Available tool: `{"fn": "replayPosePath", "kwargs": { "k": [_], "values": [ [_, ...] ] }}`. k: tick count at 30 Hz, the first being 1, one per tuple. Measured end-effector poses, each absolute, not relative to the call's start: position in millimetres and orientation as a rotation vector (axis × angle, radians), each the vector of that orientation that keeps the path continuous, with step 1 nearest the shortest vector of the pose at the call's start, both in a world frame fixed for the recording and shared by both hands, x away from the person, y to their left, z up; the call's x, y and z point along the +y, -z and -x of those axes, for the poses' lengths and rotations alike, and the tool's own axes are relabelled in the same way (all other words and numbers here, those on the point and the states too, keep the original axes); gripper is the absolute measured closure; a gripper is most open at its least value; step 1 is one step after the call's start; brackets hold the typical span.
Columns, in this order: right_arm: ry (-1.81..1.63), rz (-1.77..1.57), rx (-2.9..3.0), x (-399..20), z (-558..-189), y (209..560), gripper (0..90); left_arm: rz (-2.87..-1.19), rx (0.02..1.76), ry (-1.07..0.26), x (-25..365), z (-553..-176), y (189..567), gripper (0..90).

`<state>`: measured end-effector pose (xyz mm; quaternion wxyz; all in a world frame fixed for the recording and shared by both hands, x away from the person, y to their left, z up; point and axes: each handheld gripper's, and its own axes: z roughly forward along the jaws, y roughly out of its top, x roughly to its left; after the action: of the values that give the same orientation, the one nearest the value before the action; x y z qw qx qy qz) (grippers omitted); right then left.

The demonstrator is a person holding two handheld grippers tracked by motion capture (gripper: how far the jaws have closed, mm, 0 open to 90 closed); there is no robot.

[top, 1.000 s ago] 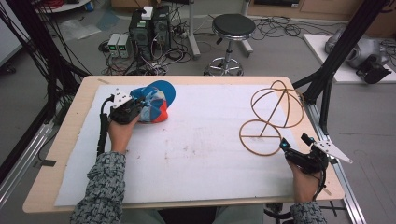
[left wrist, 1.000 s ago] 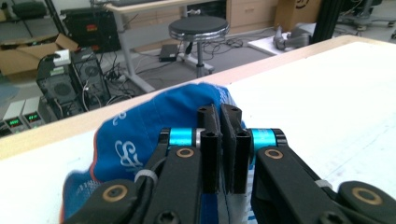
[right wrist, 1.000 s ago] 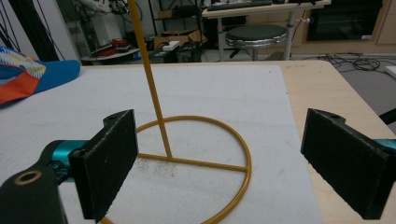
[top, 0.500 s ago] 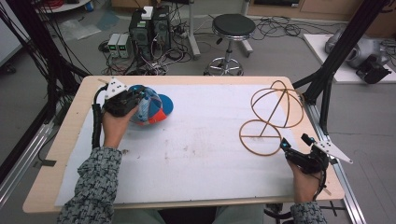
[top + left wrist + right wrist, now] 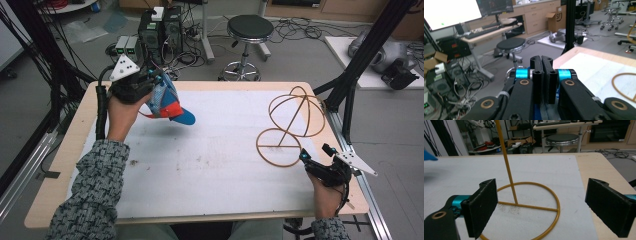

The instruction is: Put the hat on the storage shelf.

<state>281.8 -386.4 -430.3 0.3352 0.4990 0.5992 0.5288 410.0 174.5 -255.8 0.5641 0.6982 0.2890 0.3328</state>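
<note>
Blue and orange fabric, a cap (image 5: 167,104), hangs from my left gripper (image 5: 150,82), lifted clear of the white mat (image 5: 210,165) over the far-left corner of the table (image 5: 60,165). I judge I am holding it by its crown end so the brim dangles free towards the middle, which keeps the opening loose for setting it onto something. In the left gripper view the two black jaws stand pressed together, with only a thin sliver of blue-grey cloth showing at their base, so this tool is clamped on the cap.

Across the table, well apart from the cap, stands the yellow wire stand (image 5: 290,125): a flat ring base on the mat, an upright rod, and curved hoops above forming a rounded head shape. That looks to me like the place a cap would sit, which would explain why I am carrying it up off the surface rather than dragging it.

My right gripper (image 5: 320,167) rests low at the near-right edge, just beside the ring base and not touching it. In the right gripper view (image 5: 541,212) its jaws are spread wide, holding nothing, with the ring and rod framed between them. I read that as a ready position to steady the base, since a light wire frame could tip when the cap comes down on it.
</note>
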Motion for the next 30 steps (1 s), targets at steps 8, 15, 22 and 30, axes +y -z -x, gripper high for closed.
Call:
{"fn": "replayPosePath", "kwargs": {
  "k": [8, 15, 22, 30],
  "values": [
    [-1.380, -1.300, 1.566, -385.2, -280.4, 430.4, 10.2, -1.635, 0.585, -0.787, 151.3, -415.7, 202.9, 87.4],
    [-1.379, -1.300, 1.576, -386.3, -278.3, 430.8, 10.3, -1.633, 0.535, -0.771, 134.1, -423.5, 177.2, 87.4],
    [-1.375, -1.306, 1.570, -390.2, -271.9, 431.2, 10.2, -1.637, 0.463, -0.736, 101.3, -432.8, 154.3, 87.4],
    [-1.382, -1.298, 1.583, -389.0, -269.7, 431.1, 10.2, -1.636, 0.410, -0.715, 68.6, -444.1, 137.6, 87.4]
  ]
}}
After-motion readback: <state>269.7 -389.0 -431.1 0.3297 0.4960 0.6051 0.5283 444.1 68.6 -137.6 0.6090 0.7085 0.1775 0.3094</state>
